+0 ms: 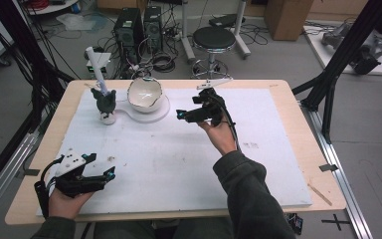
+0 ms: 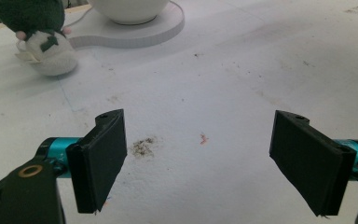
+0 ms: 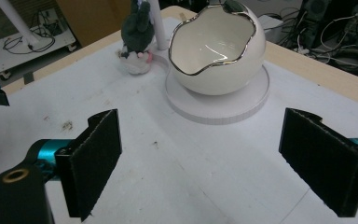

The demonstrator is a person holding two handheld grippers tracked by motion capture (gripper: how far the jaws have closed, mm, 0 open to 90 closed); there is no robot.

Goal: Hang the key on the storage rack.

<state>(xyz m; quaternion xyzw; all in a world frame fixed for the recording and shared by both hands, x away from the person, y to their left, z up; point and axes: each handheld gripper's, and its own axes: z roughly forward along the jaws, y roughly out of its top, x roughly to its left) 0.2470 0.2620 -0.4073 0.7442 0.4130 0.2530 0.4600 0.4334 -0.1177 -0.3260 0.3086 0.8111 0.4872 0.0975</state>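
A white egg-shaped bowl (image 1: 145, 94) with a jagged silver rim rests on a round white base (image 1: 161, 111) at the table's far middle. The same bowl (image 3: 216, 49) looks hollow in the right gripper view. Left of it stands a small grey and white plush toy (image 1: 105, 104), also seen as the plush toy (image 3: 136, 39) and the plush toy (image 2: 41, 35). My right gripper (image 1: 180, 115) hovers open just right of the bowl, jaws wide apart. My left gripper (image 1: 110, 176) is open near the front left corner, nothing between its pads.
A white tube (image 1: 95, 67) leans up behind the plush toy. A white mat (image 1: 179, 159) covers the wooden table (image 1: 298, 109), with a small dark stain (image 2: 143, 145) and a red fleck (image 2: 203, 138) ahead of the left gripper. A stool (image 1: 214, 42), computers and cables stand beyond.
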